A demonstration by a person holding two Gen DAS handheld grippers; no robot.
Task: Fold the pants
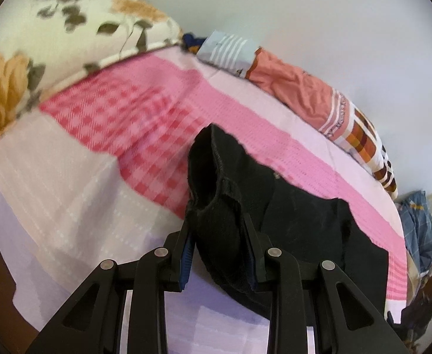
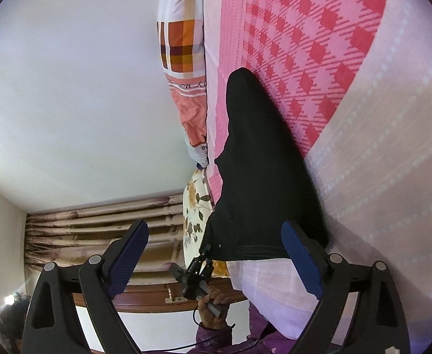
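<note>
Black pants point(image 1: 274, 206) low and middle in the left wrist picture, lying on the pink checked bed sheet point(image 1: 145, 112). Waistband end bunched up and lifted. Left gripper point(image 1: 220, 253) at the bottom middle, squeezed tight on that bunch of black cloth, one finger on each side of it. Rest of the pants spread off toward the lower right, a bit wrinkled.

In the right wrist picture, same pants point(image 2: 260, 162) as a long black shape down the middle of the frame, narrow at the top, wide at the bottom. Right gripper point(image 2: 216, 256) at the bottom, fingers spread wide apart, nothing between them. Wide end of the pants just ahead of it, not touching as far as can be told. Left gripper point(image 2: 199, 265) small in the lower middle there too, pinching a corner of that wide end, with a hand point(image 2: 213, 303) holding it.

Flower pillow point(image 1: 39, 38) upper left, orange and checked blanket point(image 1: 319, 94) upper right.

Probably early in the job. No neat fold seen yet. Only one corner grabbed. Still to do: grab the other corner, bring the legs together, fold in half, smooth flat.
</note>
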